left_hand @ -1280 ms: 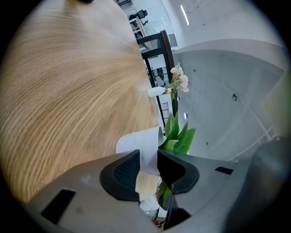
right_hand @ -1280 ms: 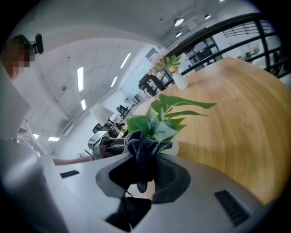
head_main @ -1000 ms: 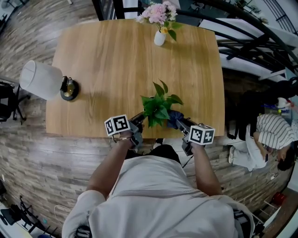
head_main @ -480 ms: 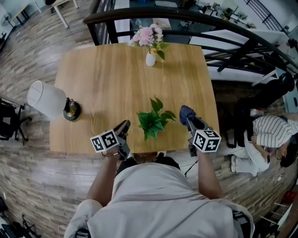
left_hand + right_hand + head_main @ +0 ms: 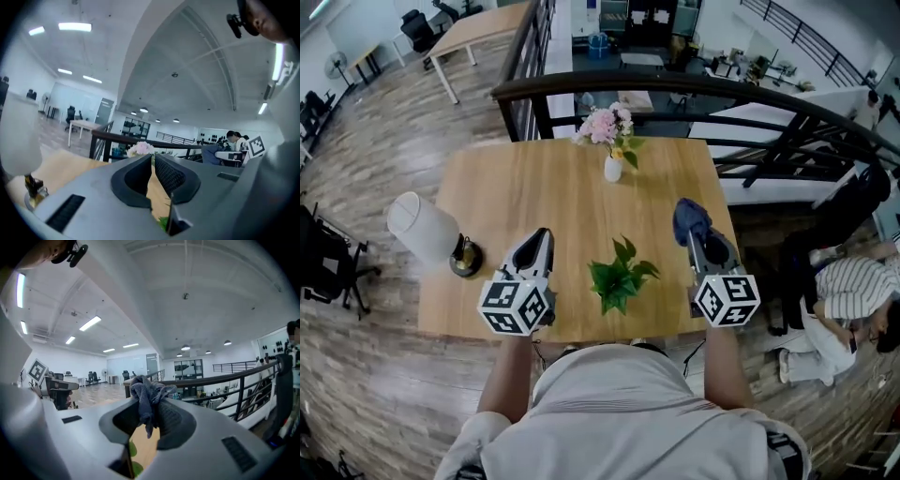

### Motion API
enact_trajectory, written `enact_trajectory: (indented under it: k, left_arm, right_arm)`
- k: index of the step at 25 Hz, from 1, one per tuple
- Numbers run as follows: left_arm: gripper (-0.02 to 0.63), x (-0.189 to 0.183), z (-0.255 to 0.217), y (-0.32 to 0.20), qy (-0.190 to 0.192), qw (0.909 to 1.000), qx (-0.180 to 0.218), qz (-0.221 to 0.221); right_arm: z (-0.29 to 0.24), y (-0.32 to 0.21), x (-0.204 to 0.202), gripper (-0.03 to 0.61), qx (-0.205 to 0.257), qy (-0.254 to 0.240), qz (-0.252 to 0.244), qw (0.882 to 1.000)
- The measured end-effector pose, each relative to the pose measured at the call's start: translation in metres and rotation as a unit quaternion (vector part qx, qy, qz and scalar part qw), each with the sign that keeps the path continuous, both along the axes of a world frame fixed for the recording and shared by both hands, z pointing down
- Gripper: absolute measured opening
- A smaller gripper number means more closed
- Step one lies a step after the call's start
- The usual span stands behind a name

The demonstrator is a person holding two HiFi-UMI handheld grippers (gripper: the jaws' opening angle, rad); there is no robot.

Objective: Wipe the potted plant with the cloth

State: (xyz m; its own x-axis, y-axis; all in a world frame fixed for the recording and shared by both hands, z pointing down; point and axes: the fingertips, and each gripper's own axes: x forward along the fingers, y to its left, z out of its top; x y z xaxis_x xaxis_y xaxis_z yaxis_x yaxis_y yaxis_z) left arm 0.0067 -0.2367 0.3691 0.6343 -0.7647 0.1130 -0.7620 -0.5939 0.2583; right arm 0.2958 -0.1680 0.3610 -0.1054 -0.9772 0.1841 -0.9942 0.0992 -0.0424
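Currently, the potted plant (image 5: 619,284) stands on the wooden table (image 5: 544,187) close to its near edge, about midway along it. Its green leaves spread over the pot, which is hidden beneath them.

Left gripper (image 5: 541,234): held over the table to the left of the plant and clear of its leaves. Jaws are pressed together at the tips, with only a thin slit lower down and nothing between them.

Right gripper (image 5: 696,234): held to the right of the plant, toward the table's right edge, also clear of the leaves. Jaws are pinching the cloth (image 5: 687,216), a crumpled blue-grey bundle that bulges above the tips, with a short tail hanging between them.

Both gripper views look level across the room, with a strip of table and a little green leaf visible low between the jaws.

Other items on the table:
- a white vase (image 5: 612,169) of pink flowers at the middle of the far edge;
- a lamp (image 5: 427,230) with a white shade at the left edge, toward the near-left corner.

A dark railing (image 5: 675,84) curves behind the table's far edge.
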Motion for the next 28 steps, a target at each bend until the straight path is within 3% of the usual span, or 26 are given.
enact_trajectory:
  k: [2, 5, 9, 28]
  left_arm:
    - [0.032, 0.002, -0.028, 0.005, -0.015, 0.9988, 0.045, -0.004]
    - [0.032, 0.006, -0.054, 0.011, -0.009, 0.9975, 0.07, 0.005]
    - [0.032, 0.007, -0.066, 0.016, -0.001, 0.9971, 0.076, 0.007]
    - [0.032, 0.005, -0.045, 0.026, -0.004, 0.9984, 0.056, -0.007]
  right_arm:
    - [-0.025, 0.003, -0.008, 0.129, 0.027, 0.008, -0.013, 1.0]
    - [-0.058, 0.008, -0.021, 0.127, 0.061, 0.042, -0.028, 0.997]
    - [-0.081, 0.012, -0.03, 0.127, 0.084, 0.059, -0.033, 0.994]
    - [-0.065, 0.019, -0.03, 0.127, 0.07, 0.064, -0.028, 0.995]
